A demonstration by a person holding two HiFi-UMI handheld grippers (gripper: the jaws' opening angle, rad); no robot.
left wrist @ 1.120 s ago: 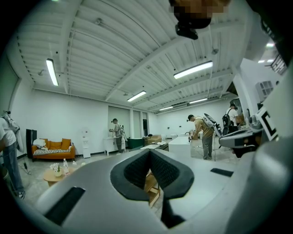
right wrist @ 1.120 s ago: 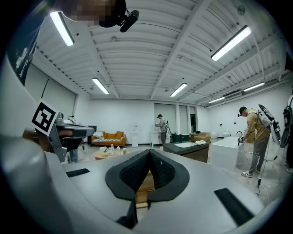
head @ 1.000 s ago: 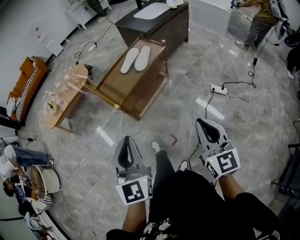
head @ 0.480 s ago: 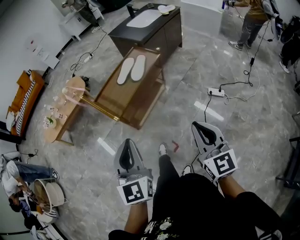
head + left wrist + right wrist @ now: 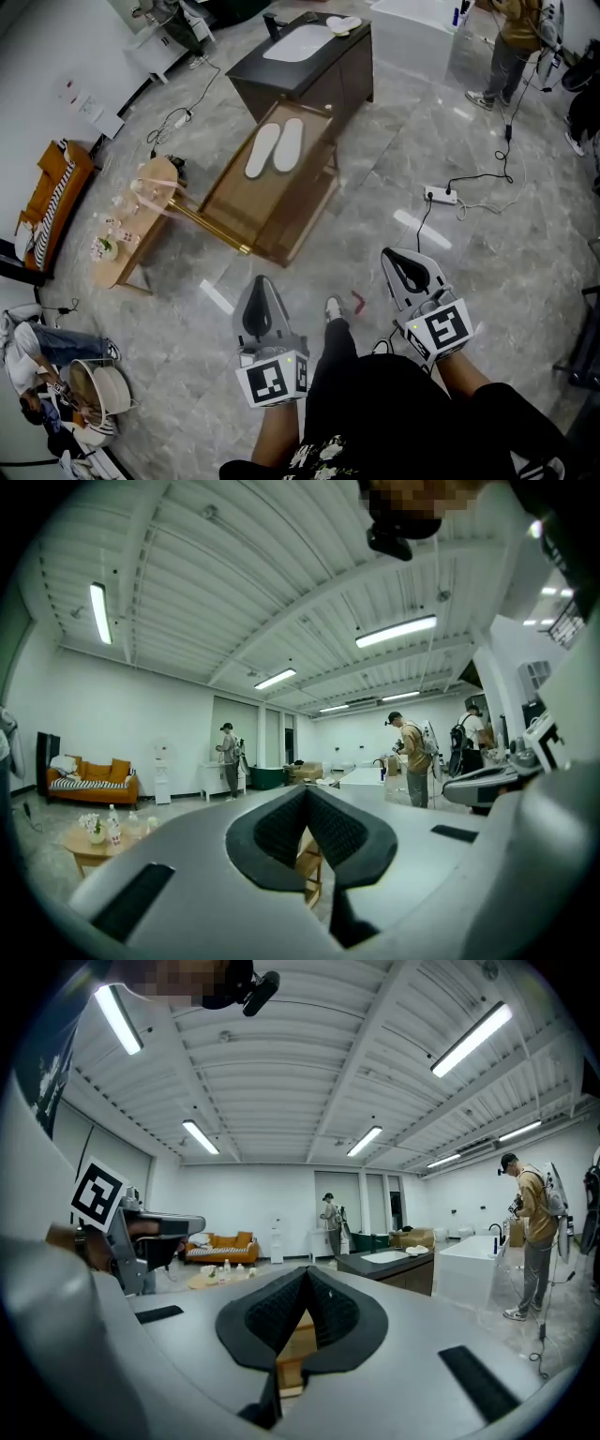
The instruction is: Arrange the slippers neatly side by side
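Two white slippers (image 5: 276, 147) lie side by side, parallel, on the top of a brown wooden rack (image 5: 267, 184) in the head view, well ahead of me. My left gripper (image 5: 259, 298) is held low near my body, jaws shut with nothing between them; its jaws (image 5: 307, 799) meet tip to tip in the left gripper view. My right gripper (image 5: 406, 260) is also shut and empty, far from the slippers; in the right gripper view its closed jaws (image 5: 306, 1277) point toward the rack (image 5: 294, 1342).
A dark cabinet with a white basin (image 5: 305, 49) stands behind the rack. A round wooden side table (image 5: 127, 221) with bottles sits left, an orange sofa (image 5: 53, 180) beyond. A power strip (image 5: 441, 195) and cables lie on the grey floor at right. A person (image 5: 511, 42) stands far right.
The head view has shifted slightly, so the rack and slippers sit a bit lower in frame. Both grippers have stayed shut and near my body.
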